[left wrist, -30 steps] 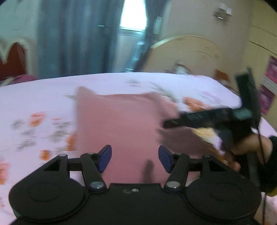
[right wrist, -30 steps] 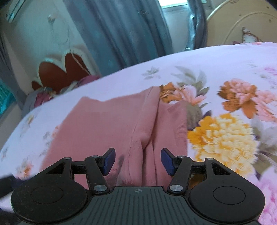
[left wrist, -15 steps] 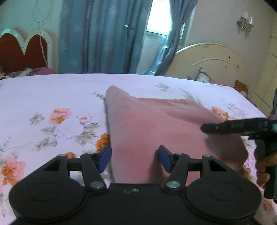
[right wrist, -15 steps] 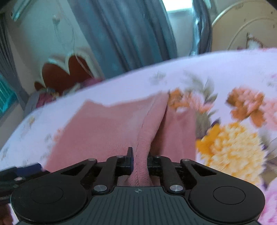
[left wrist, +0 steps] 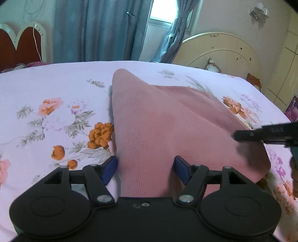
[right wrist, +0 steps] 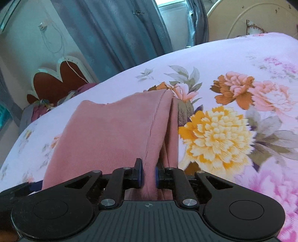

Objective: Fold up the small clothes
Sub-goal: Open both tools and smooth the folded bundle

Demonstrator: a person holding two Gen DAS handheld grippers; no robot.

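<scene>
Soft daylight enters through the window (left wrist: 168, 17) behind blue curtains (left wrist: 96, 29), blowing out the glass; fisheye bending curves the frame edges, with slight motion blur at right.

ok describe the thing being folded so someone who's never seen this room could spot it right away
Start at the bed's pale lilac floral sheet. In its middle lies a dusty-pink knit garment, one hemmed edge pinched by the right gripper. It is the only plain, unpatterned cloth there, among printed orange and yellow flowers.
</scene>
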